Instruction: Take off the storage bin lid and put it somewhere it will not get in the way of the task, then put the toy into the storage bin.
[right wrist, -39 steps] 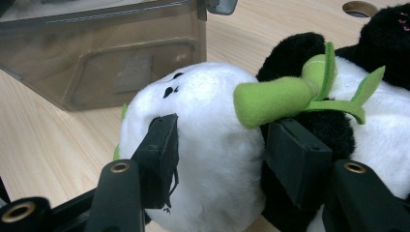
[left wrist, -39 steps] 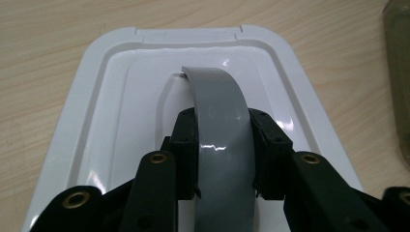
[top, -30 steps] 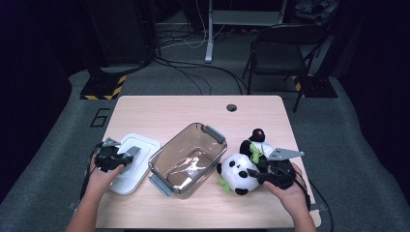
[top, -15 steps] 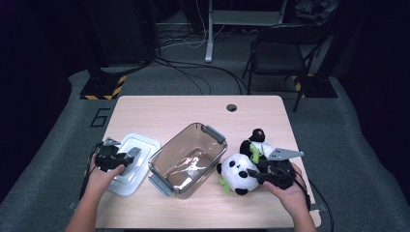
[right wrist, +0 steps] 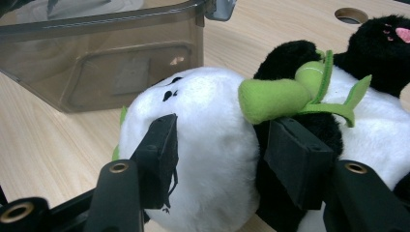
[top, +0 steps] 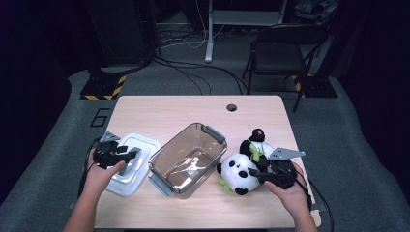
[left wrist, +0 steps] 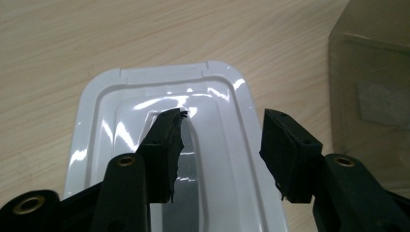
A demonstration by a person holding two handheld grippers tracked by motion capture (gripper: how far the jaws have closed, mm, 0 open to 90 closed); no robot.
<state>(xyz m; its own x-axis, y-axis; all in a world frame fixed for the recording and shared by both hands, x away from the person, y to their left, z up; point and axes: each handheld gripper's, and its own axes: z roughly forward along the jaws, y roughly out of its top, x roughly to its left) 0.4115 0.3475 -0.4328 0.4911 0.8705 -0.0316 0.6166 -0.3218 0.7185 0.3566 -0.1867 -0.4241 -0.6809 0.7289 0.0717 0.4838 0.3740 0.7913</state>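
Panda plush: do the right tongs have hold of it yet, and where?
Yes. The right tongs grip the panda plush across its white head. The left tongs stand open over the white lid, holding nothing.

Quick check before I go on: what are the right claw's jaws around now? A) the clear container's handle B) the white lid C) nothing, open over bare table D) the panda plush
D: in the right gripper view, the right claw has its jaws on either side of the panda plush, pressing its white fur.

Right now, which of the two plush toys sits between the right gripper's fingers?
The panda, the white-headed one nearer the clear box; the black plush with the pink nose lies behind it, farther from the person.
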